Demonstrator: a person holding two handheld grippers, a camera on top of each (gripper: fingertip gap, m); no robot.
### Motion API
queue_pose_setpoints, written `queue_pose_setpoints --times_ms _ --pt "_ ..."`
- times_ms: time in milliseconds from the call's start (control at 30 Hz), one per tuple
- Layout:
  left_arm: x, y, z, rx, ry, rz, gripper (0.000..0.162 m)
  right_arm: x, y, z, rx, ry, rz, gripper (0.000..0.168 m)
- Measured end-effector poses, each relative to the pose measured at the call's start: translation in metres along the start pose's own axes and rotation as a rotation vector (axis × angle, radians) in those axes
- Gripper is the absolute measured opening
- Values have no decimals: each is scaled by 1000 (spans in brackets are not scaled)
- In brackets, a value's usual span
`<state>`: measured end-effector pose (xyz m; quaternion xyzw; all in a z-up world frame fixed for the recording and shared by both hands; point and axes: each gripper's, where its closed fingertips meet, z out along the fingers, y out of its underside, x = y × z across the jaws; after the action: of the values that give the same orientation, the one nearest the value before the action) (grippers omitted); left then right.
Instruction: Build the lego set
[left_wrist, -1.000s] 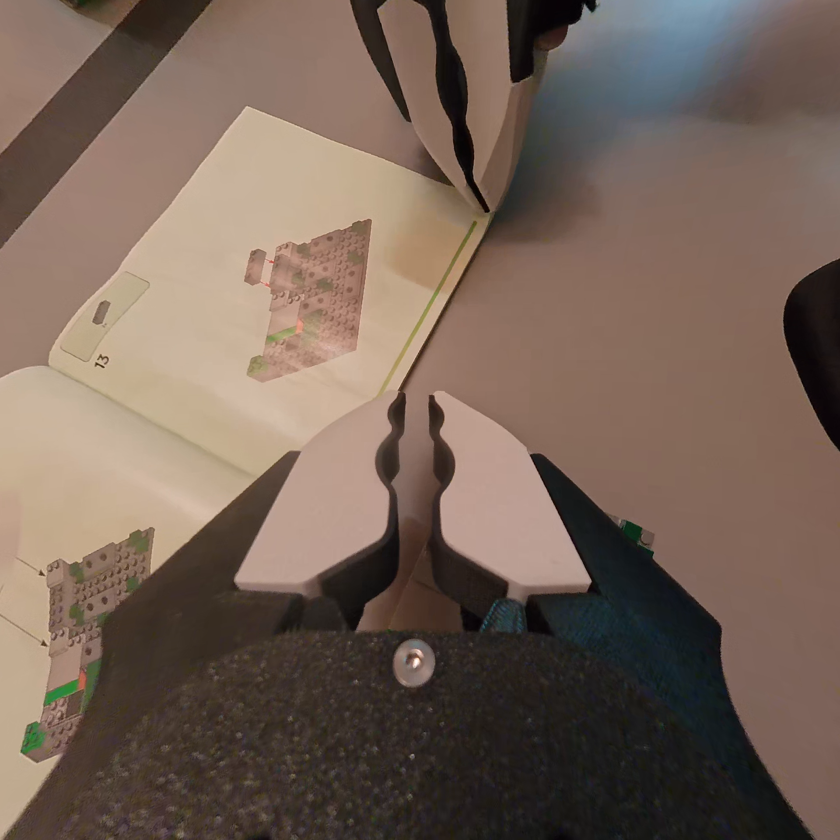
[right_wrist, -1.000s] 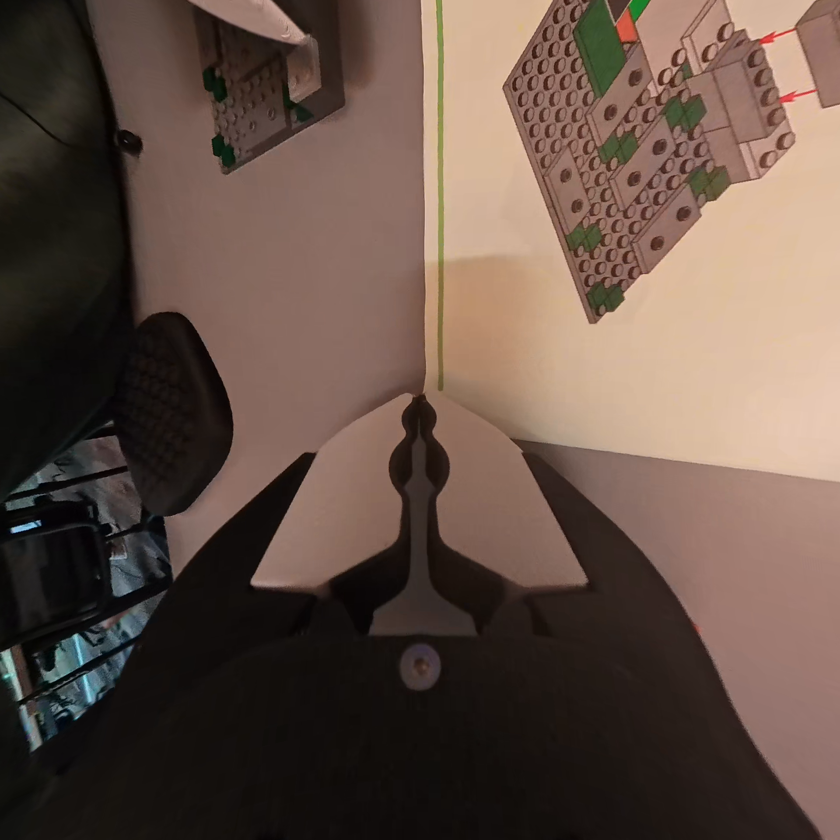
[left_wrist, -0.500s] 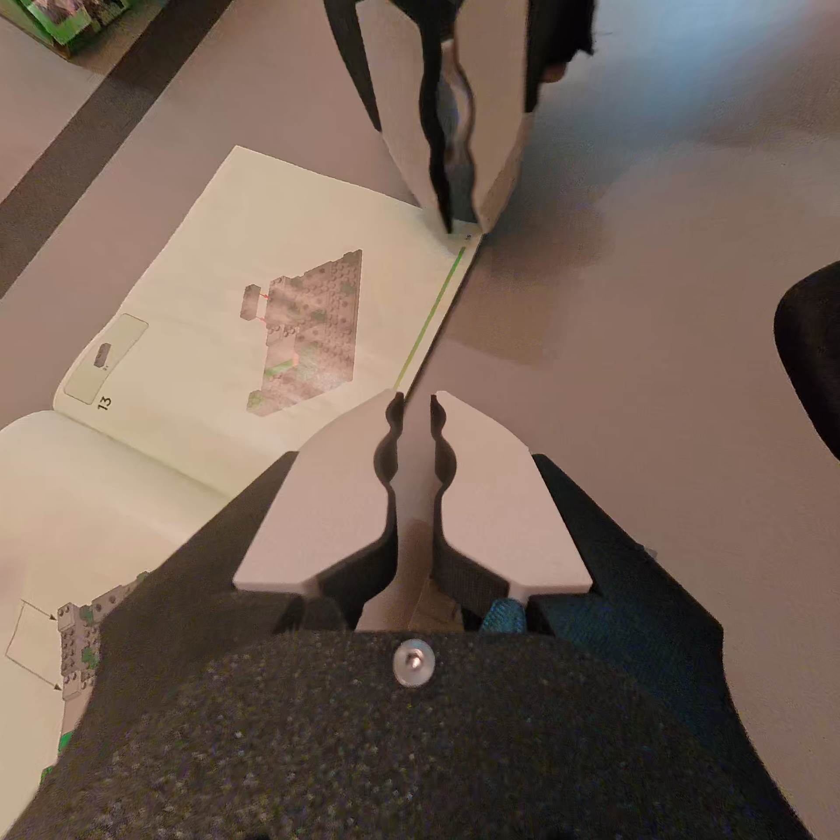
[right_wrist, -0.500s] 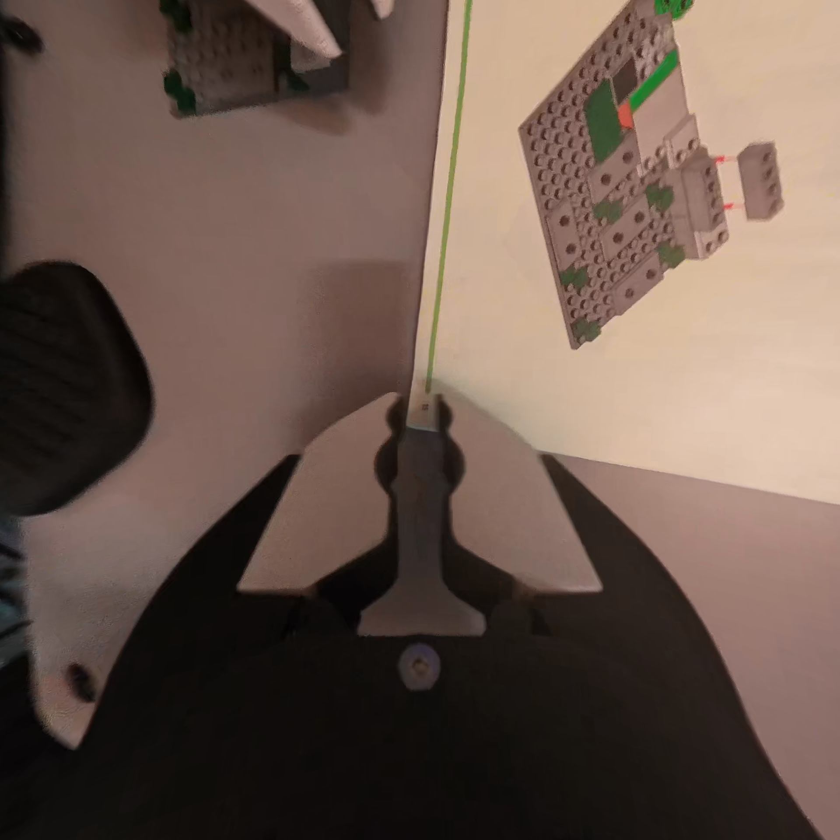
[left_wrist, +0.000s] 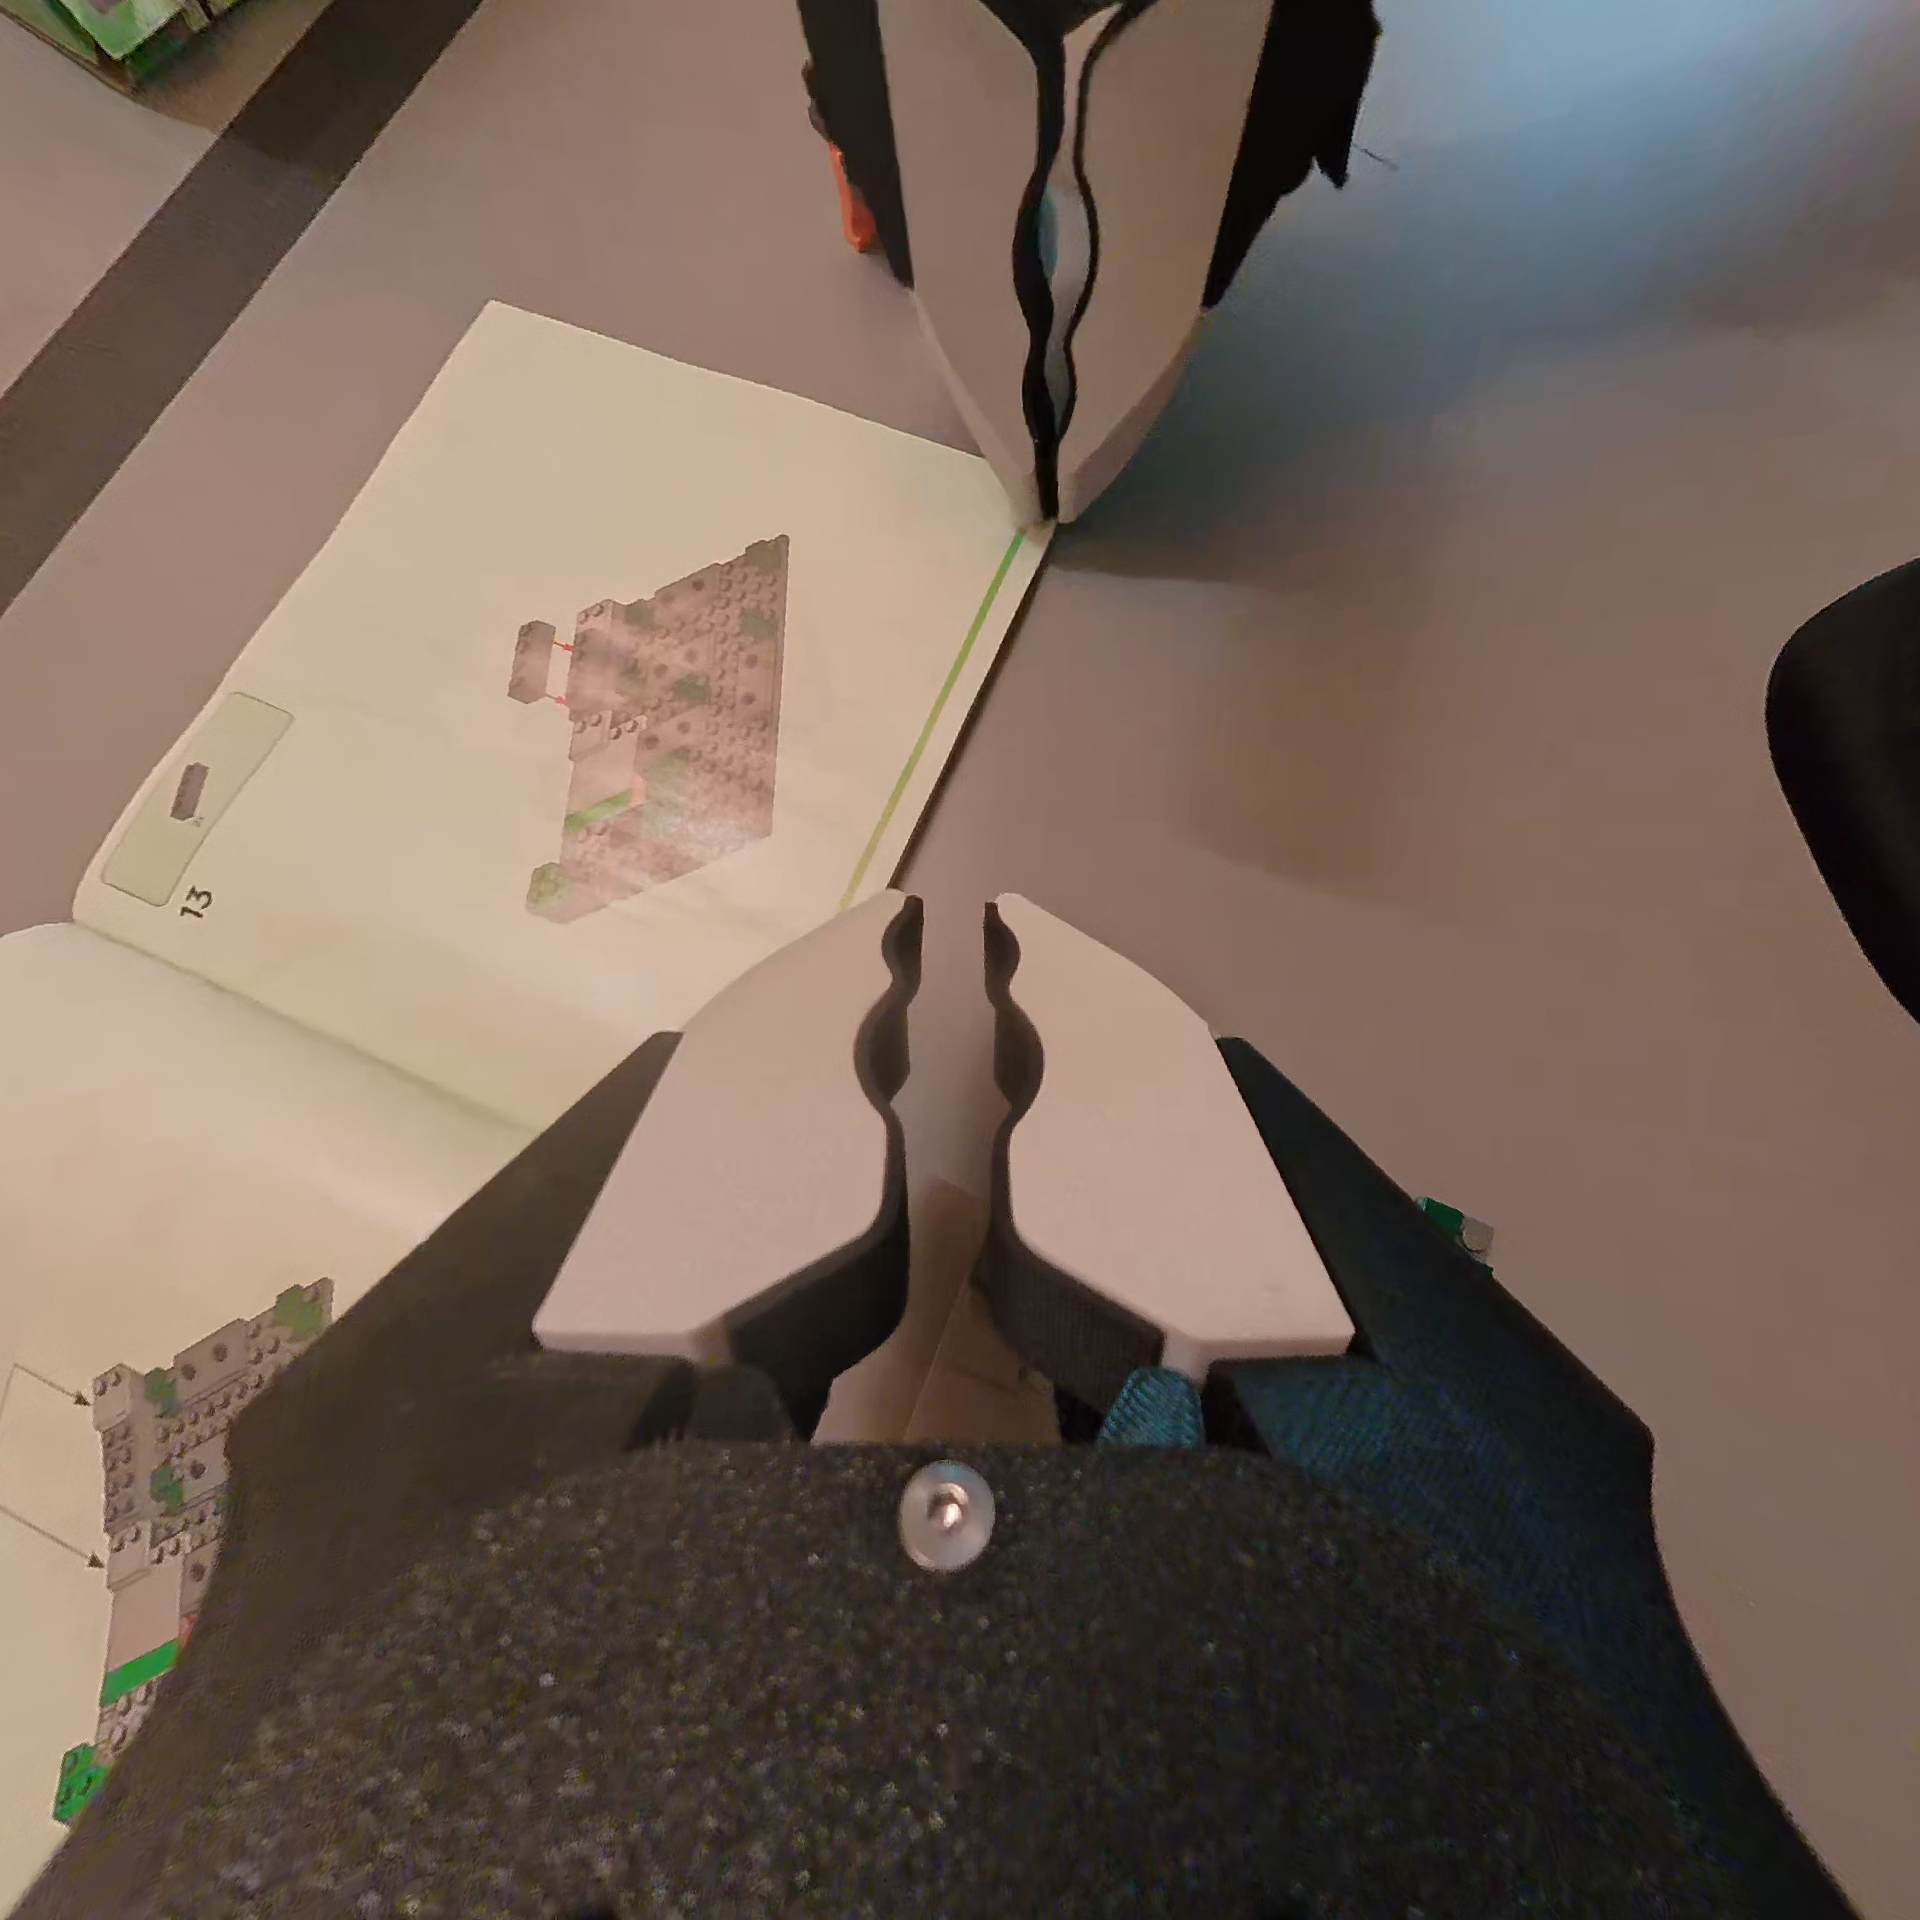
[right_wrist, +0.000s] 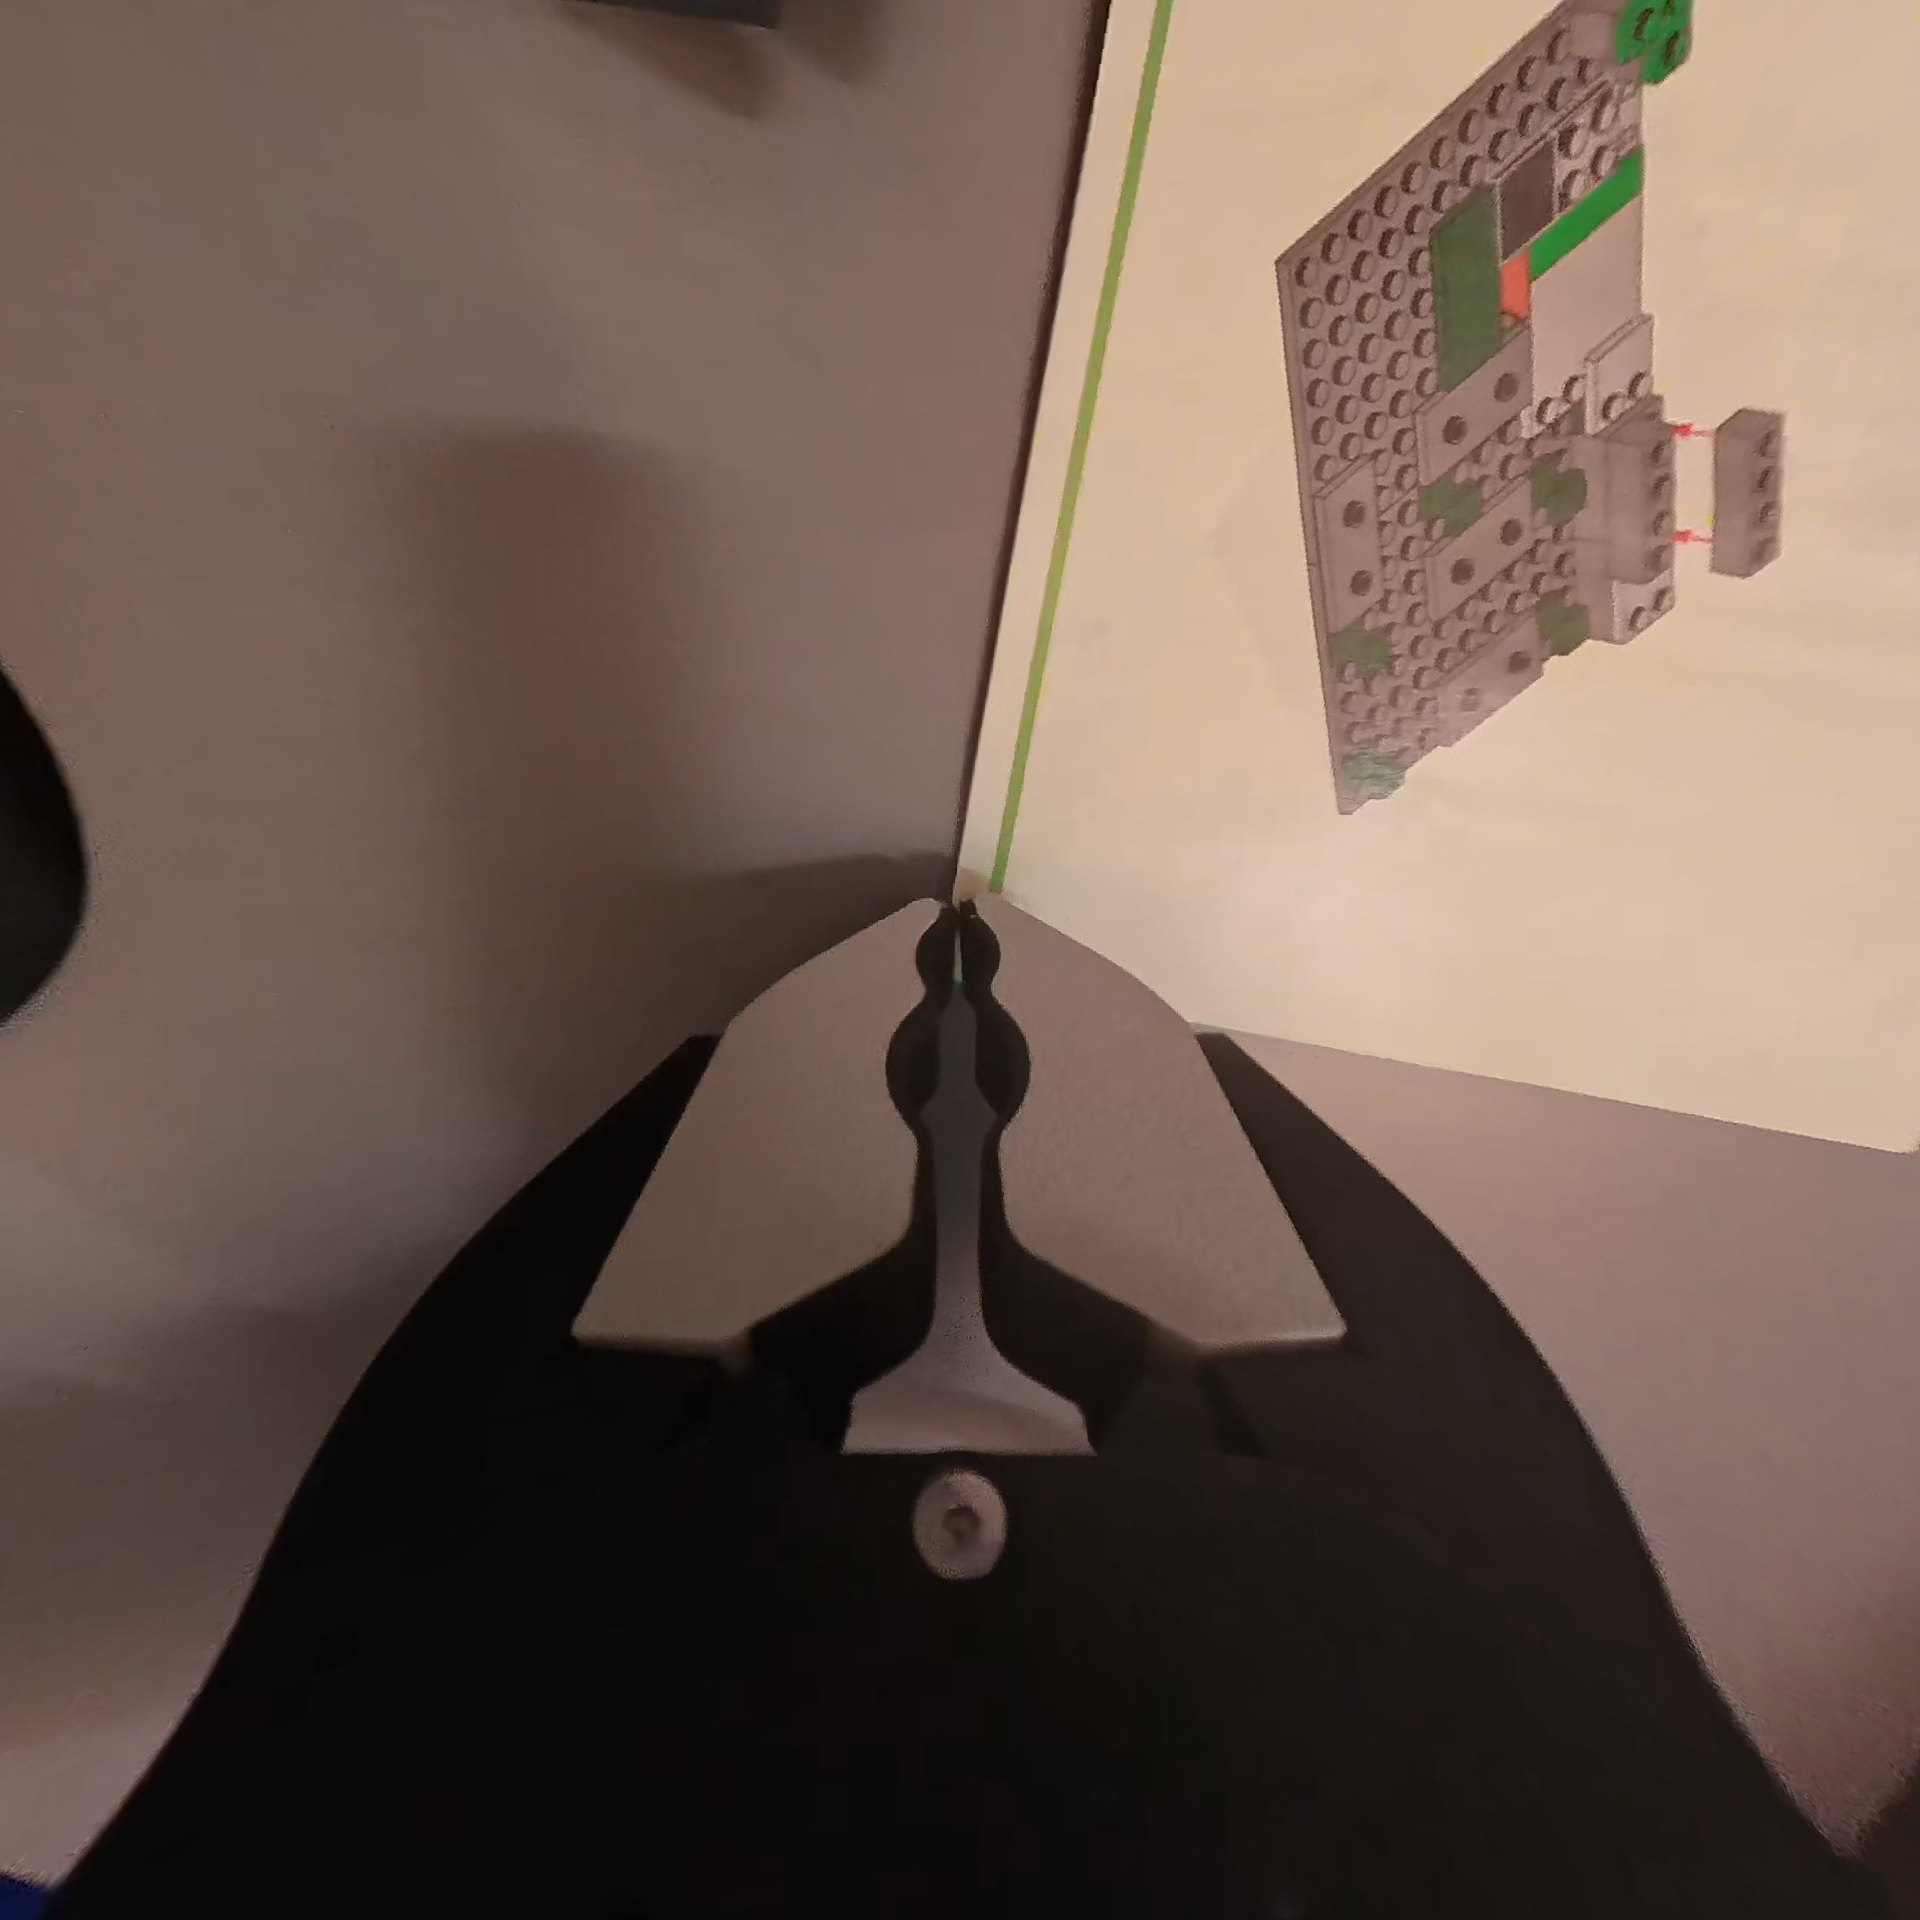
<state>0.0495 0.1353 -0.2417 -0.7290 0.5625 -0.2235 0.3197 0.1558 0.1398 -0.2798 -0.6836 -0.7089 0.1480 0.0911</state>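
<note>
The open instruction booklet (left_wrist: 540, 665) lies on the grey table, showing a printed picture of a grey studded plate with green pieces (right_wrist: 1475, 416). My right gripper (right_wrist: 956, 912) is shut on the near right corner of the booklet's page; it also shows in the left wrist view (left_wrist: 1044, 509), tips down on that corner. My left gripper (left_wrist: 951, 914) is slightly open and empty, hovering over the page's right edge. A small green and grey lego piece (left_wrist: 1455, 1226) peeks out beside its right finger. The dark edge of the lego build (right_wrist: 675, 10) shows at the top.
A black chair armrest (left_wrist: 1849, 779) sits at the table's right side and shows at the left edge of the right wrist view (right_wrist: 31, 831). A green box (left_wrist: 104, 31) lies at the far left corner. A dark strip (left_wrist: 208, 208) crosses the table. The left gripper's tips are roughly 12 cm from the right gripper's.
My right gripper opened slightly around the page corner, then shut on it. The lego build slid almost out of the right wrist view. My left gripper stayed slightly open.
</note>
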Motion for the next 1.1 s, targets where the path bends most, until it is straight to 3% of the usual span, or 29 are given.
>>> queue_pose_setpoints --times_ms 400,800,1100 --pt "3 -2 0 9 22 18 11 -2 -3 -4 27 -433 322 0" --pt "4 -9 0 25 30 34 11 1 -10 -16 36 -481 446 0" --pt "-6 -35 11 77 -22 65 26 13 -41 -53 137 -387 380 0"
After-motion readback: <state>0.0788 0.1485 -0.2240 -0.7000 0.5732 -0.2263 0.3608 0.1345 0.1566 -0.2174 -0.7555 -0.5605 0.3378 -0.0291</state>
